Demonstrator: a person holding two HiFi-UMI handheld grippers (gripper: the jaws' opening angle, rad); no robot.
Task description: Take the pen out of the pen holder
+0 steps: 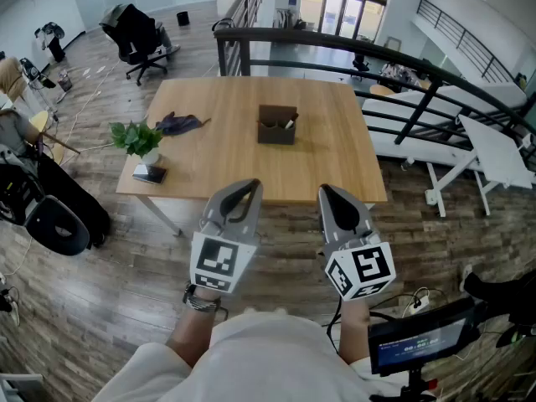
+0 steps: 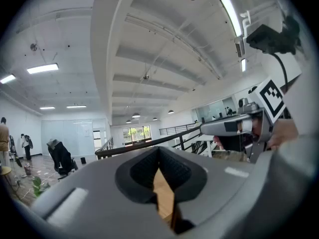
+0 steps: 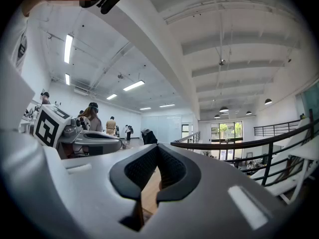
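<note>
A dark brown pen holder (image 1: pixel 277 127) stands near the middle of the wooden table (image 1: pixel 218 107). A light-tipped pen (image 1: pixel 290 124) leans out of its right side. Both grippers are held side by side in the air, near my body and short of the table's near edge. My left gripper (image 1: pixel 250 185) (image 2: pixel 159 150) is shut with nothing in it, jaws meeting at the tip. My right gripper (image 1: pixel 326 190) (image 3: pixel 158 147) is likewise shut and empty. Each gripper view looks up at the ceiling and shows neither the pen holder nor the pen.
A potted green plant (image 1: pixel 138 139), a dark cloth (image 1: pixel 178 124) and a small dark flat object (image 1: pixel 150 174) lie on the table's left part. A black railing (image 1: pixel 360 53) runs behind the table. White tables (image 1: pixel 494 149) stand right, an office chair (image 1: pixel 138 36) far left.
</note>
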